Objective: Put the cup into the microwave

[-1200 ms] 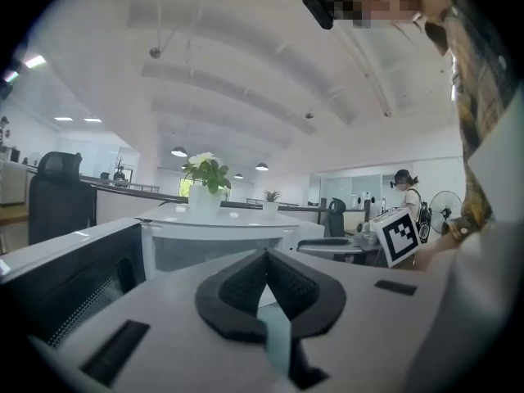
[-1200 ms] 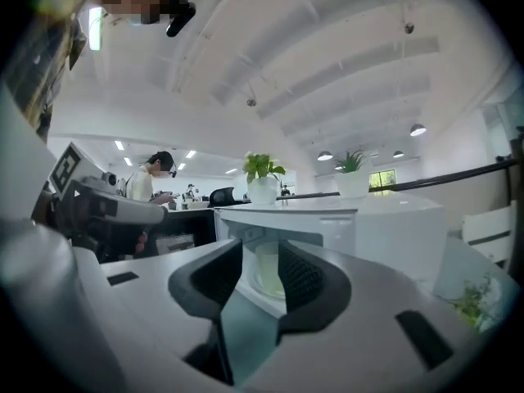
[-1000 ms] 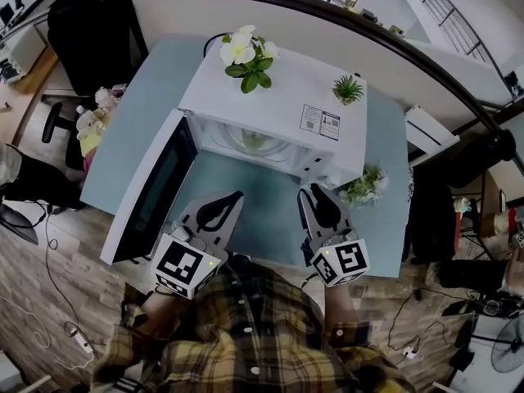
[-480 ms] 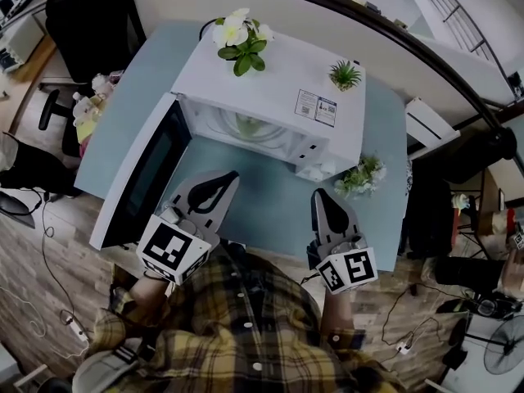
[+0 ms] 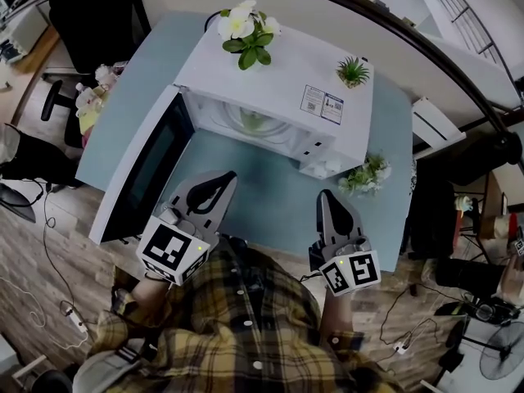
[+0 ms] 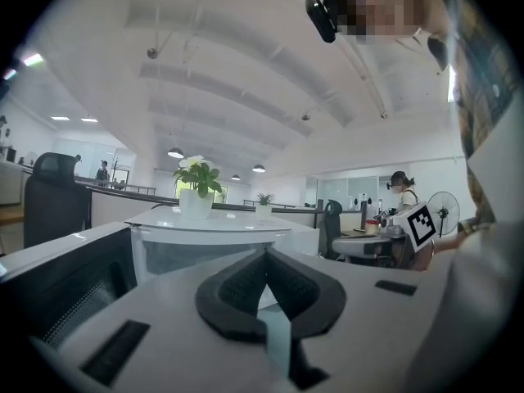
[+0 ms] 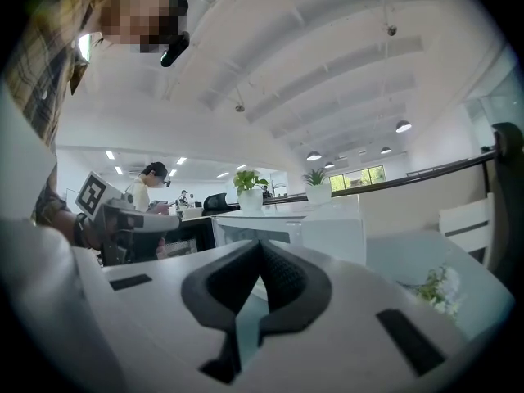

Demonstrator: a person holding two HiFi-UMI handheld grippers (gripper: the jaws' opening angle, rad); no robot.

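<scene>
**Microwave** (image 5: 278, 80): white, standing on a blue worktop (image 5: 262, 199), at 12 o'clock from both tools. Its door (image 5: 141, 174) is swung wide open toward 8 o'clock.

**Cup** (image 5: 254, 122): a pale greenish shape inside the microwave cavity, near its middle. It is too small to make out in detail, and it is well apart from both tools.

**Left tool** (image 5: 223, 178): over the worktop, at 7 o'clock from the cavity mouth. The jaws are closed together with the pads meeting at the tips, and nothing is between them.

**Right tool** (image 5: 328, 196): over the worktop, at 5 o'clock from the cavity mouth. The jaws are closed together and it holds nothing.

**On the microwave top:** a white-flowered pot plant (image 5: 246, 35) sits at the 11 o'clock corner. A small green plant (image 5: 353, 71) sits at the 1 o'clock corner. A printed label (image 5: 321, 105) lies near the front edge.

**On the worktop:** a leafy sprig (image 5: 366, 176) at 1 o'clock from the right tool.
</scene>
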